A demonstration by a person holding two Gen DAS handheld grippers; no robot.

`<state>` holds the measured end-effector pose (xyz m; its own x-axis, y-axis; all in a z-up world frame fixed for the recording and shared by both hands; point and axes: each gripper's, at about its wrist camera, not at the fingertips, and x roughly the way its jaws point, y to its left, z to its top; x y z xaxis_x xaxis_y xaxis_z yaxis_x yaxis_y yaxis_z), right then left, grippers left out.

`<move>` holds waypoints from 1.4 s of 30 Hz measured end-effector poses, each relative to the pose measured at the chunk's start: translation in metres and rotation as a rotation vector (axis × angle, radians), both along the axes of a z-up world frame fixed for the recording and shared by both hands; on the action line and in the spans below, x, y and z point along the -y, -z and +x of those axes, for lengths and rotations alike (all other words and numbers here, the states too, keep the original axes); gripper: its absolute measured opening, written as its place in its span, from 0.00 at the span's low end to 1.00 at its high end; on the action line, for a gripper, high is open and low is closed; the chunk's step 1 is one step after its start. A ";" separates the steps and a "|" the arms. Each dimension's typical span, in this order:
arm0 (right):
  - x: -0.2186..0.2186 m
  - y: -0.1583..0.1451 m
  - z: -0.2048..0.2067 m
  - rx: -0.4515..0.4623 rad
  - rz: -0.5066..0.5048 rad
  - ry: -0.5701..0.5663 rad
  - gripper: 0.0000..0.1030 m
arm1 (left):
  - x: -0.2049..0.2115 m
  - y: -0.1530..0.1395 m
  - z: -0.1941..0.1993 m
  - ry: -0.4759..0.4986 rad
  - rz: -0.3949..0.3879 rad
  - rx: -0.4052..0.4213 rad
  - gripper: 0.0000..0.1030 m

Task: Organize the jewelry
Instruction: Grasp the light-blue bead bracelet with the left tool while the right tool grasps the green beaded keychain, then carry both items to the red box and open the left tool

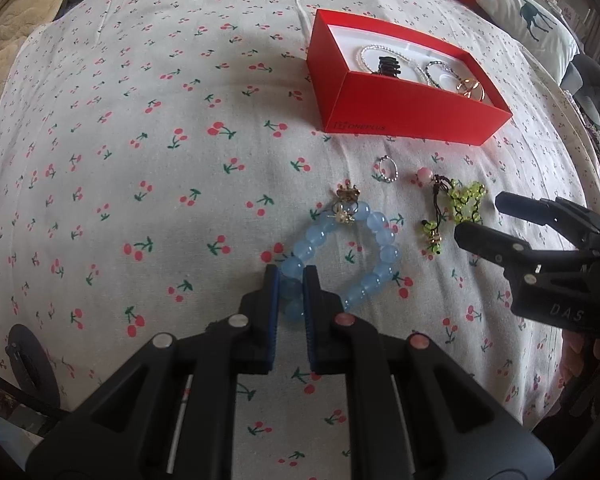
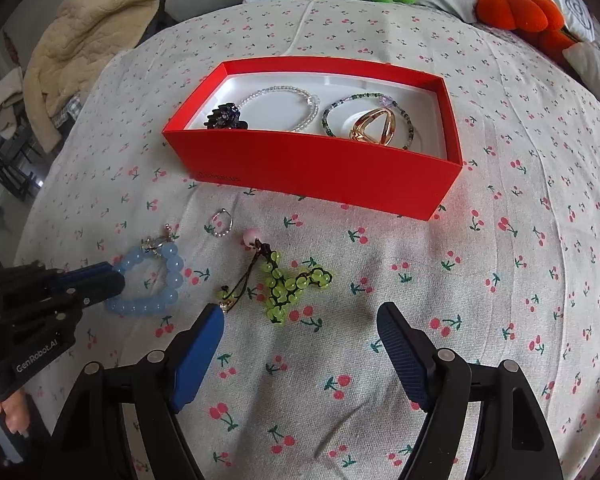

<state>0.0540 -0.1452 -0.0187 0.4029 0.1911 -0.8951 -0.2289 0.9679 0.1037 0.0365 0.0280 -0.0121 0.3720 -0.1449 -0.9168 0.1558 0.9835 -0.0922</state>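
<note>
Lighting: soft, even daylight, moderately bright; source direction cannot be told. Shadows: faint and diffuse on the cherry-print bedspread (image 1: 160,128), slightly darker under the red box (image 2: 320,160). Glare: none; small glints on the gold clip (image 2: 374,126). Focus: sharp at centre, softer toward the rims. Distortion: strong fisheye bulge, black vignette at corners in both views.

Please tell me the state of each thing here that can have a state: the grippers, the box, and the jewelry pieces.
left gripper: shut on blue bead bracelet
right gripper: open, holding nothing
red box: open, no lid, jewelry inside
small silver ring: loose on the cloth, outside box
green bead charm: loose on the cloth, outside box
</note>
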 end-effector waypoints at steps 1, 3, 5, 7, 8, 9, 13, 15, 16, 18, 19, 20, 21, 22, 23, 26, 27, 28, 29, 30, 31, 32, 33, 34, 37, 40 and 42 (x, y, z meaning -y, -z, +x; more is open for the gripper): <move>-0.001 0.001 0.001 -0.003 0.000 0.003 0.66 | -0.001 0.000 0.000 0.000 -0.001 0.000 0.13; -0.003 0.003 0.004 -0.006 0.000 0.011 0.60 | -0.004 -0.001 -0.003 -0.003 -0.003 0.000 0.13; -0.003 0.004 0.006 -0.002 -0.001 0.021 0.50 | -0.008 -0.001 -0.003 -0.006 -0.010 -0.002 0.13; -0.003 0.004 0.008 0.006 0.004 0.034 0.40 | -0.010 -0.004 -0.004 -0.008 -0.025 0.002 0.13; -0.002 0.004 0.009 0.008 0.012 0.039 0.35 | -0.011 -0.006 -0.004 -0.008 -0.037 0.008 0.13; 0.000 0.003 0.011 0.007 0.024 0.044 0.32 | -0.012 -0.009 -0.004 -0.006 -0.052 0.016 0.13; 0.004 0.003 0.016 -0.008 0.062 0.058 0.10 | -0.016 -0.027 -0.006 0.002 -0.130 0.055 0.13; 0.005 0.001 0.018 -0.006 0.069 0.067 0.08 | -0.017 -0.036 -0.006 0.008 -0.169 0.077 0.13; 0.005 -0.001 0.018 0.000 0.070 0.067 0.08 | -0.017 -0.041 -0.007 0.011 -0.187 0.088 0.13; 0.006 -0.006 0.017 0.015 0.073 0.065 0.07 | -0.016 -0.049 -0.008 0.019 -0.214 0.112 0.13; 0.006 -0.009 0.016 0.021 0.077 0.064 0.07 | -0.015 -0.053 -0.008 0.024 -0.224 0.124 0.12; 0.007 -0.012 0.015 0.026 0.082 0.062 0.07 | -0.015 -0.057 -0.009 0.028 -0.233 0.135 0.13; 0.007 -0.014 0.014 0.032 0.087 0.061 0.07 | -0.015 -0.061 -0.009 0.032 -0.241 0.145 0.13; 0.007 -0.017 0.013 0.037 0.092 0.059 0.07 | -0.014 -0.064 -0.010 0.036 -0.247 0.153 0.13; 0.007 -0.020 0.012 0.042 0.097 0.055 0.07 | -0.014 -0.067 -0.010 0.038 -0.251 0.160 0.12; 0.007 -0.028 0.007 0.052 0.116 0.047 0.07 | -0.015 -0.071 -0.011 0.034 -0.255 0.173 0.12; 0.008 -0.030 0.006 0.054 0.123 0.045 0.07 | -0.015 -0.071 -0.010 0.030 -0.254 0.174 0.13; 0.008 -0.033 0.005 0.057 0.129 0.045 0.07 | -0.016 -0.072 -0.010 0.026 -0.255 0.174 0.12; 0.009 -0.035 0.004 0.060 0.135 0.045 0.07 | -0.016 -0.072 -0.010 0.019 -0.254 0.174 0.13; 0.010 -0.037 0.003 0.064 0.141 0.043 0.07 | -0.017 -0.072 -0.009 0.014 -0.253 0.173 0.13; 0.011 -0.039 0.002 0.068 0.145 0.044 0.07 | -0.017 -0.071 -0.009 0.009 -0.249 0.172 0.13; 0.012 -0.041 0.001 0.072 0.148 0.047 0.07 | -0.017 -0.071 -0.009 0.004 -0.244 0.171 0.13; 0.014 -0.043 -0.001 0.075 0.151 0.048 0.07 | -0.016 -0.070 -0.008 -0.001 -0.237 0.169 0.12; 0.015 -0.046 -0.002 0.077 0.156 0.049 0.07 | -0.016 -0.069 -0.008 -0.005 -0.231 0.168 0.13; 0.018 -0.054 -0.005 0.091 0.161 0.046 0.07 | -0.014 -0.069 -0.007 -0.011 -0.221 0.167 0.12; 0.022 -0.065 -0.007 0.114 0.175 0.050 0.07 | -0.012 -0.072 -0.006 -0.012 -0.223 0.175 0.12; 0.024 -0.071 -0.007 0.123 0.187 0.050 0.07 | -0.010 -0.075 -0.005 -0.011 -0.228 0.184 0.12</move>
<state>0.0467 -0.1696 0.0521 0.5203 0.3262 -0.7893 -0.2034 0.9449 0.2564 0.0311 0.0380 0.0632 0.5318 -0.3341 -0.7782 0.1796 0.9425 -0.2819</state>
